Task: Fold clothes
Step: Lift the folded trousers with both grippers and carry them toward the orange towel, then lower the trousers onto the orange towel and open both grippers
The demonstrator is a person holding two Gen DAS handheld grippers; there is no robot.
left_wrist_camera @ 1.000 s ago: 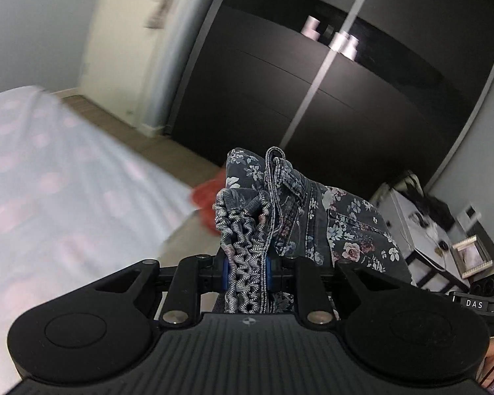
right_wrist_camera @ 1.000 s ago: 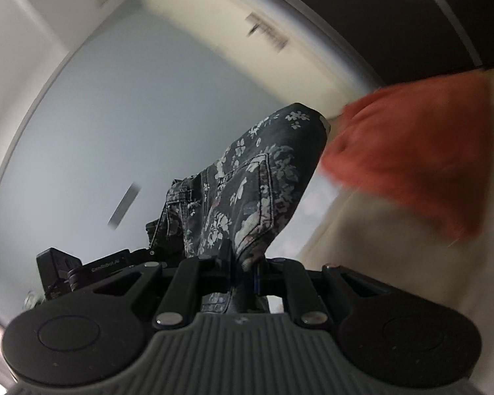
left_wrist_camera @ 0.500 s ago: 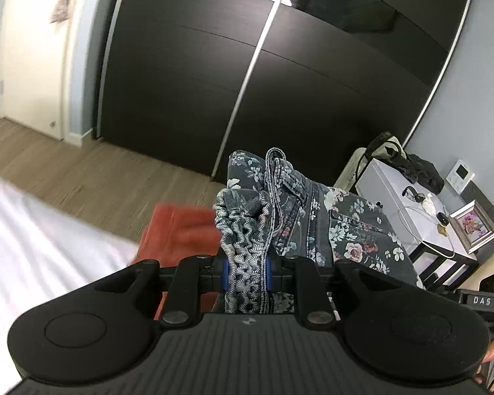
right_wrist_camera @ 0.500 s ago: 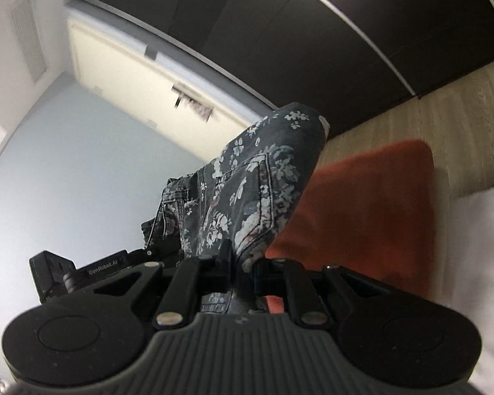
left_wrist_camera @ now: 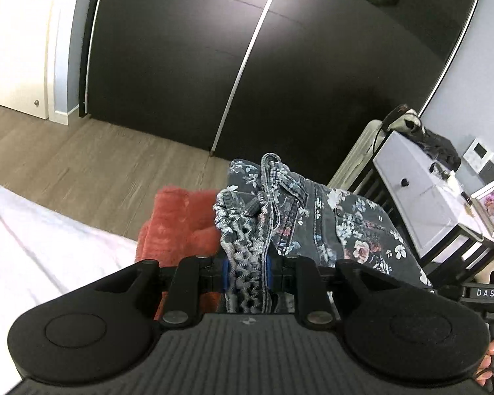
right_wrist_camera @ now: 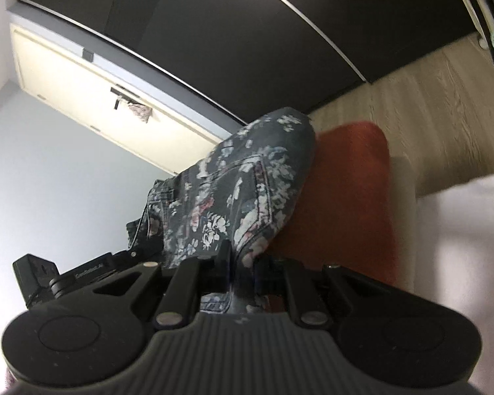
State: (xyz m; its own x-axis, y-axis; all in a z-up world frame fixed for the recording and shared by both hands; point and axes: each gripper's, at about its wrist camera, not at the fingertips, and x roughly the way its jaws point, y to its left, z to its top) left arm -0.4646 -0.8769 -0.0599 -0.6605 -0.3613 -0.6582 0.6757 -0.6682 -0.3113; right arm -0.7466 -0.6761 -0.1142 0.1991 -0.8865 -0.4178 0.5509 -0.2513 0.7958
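A folded pair of dark grey floral jeans (left_wrist_camera: 342, 230) is held up between both grippers. My left gripper (left_wrist_camera: 247, 271) is shut on its bunched waistband edge. My right gripper (right_wrist_camera: 243, 271) is shut on the other end of the floral jeans (right_wrist_camera: 233, 197), which bulge up in front of the camera. A folded red fuzzy garment (left_wrist_camera: 178, 220) lies on the bed's corner just beyond the jeans; it also shows in the right wrist view (right_wrist_camera: 342, 204), below and right of the jeans.
The white bed (left_wrist_camera: 33, 250) fills the lower left. Beyond it are wood floor (left_wrist_camera: 92, 158), a black sliding wardrobe (left_wrist_camera: 247, 59) and a cream door (right_wrist_camera: 92, 98). A white nightstand (left_wrist_camera: 425, 191) with a picture frame stands at the right.
Both grippers have swung with the jeans toward the bed's corner. The red garment now sits closer, right behind the jeans. The grips have not changed.
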